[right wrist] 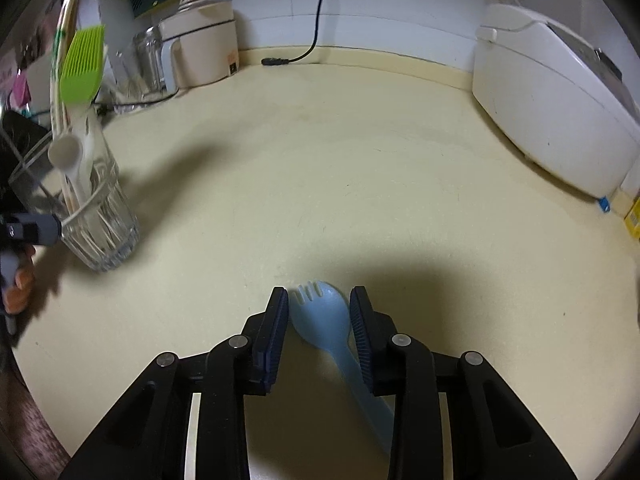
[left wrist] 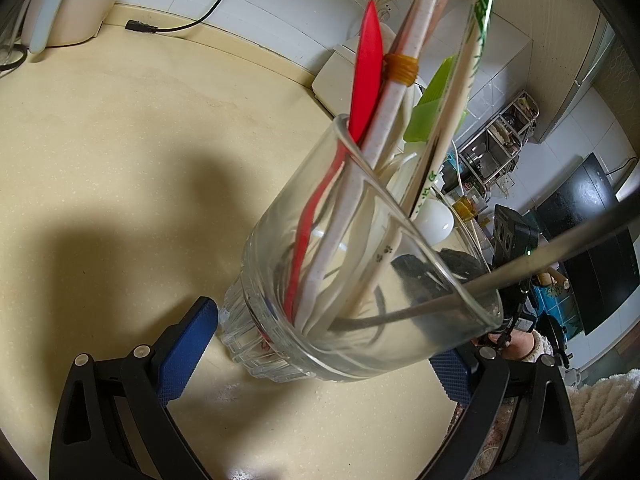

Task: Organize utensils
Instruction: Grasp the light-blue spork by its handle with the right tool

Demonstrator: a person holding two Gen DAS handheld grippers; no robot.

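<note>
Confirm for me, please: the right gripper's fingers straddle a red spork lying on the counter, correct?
Not quite: the spork is light blue, not red, as the right wrist view shows. It does lie on the counter between the right gripper fingers.

The table (right wrist: 360, 168) is a cream, faintly speckled surface with a raised lip along the tiled wall. On it, at the lower middle of the right wrist frame, lies a light blue spork (right wrist: 324, 320), tines toward the wall. At the left edge stands a ribbed clear glass (right wrist: 104, 236) full of utensils. A white rice cooker (right wrist: 560, 120) sits at the right, a cream appliance (right wrist: 200, 48) at the upper left, and a black plug (right wrist: 276, 61) lies near the wall.
</note>
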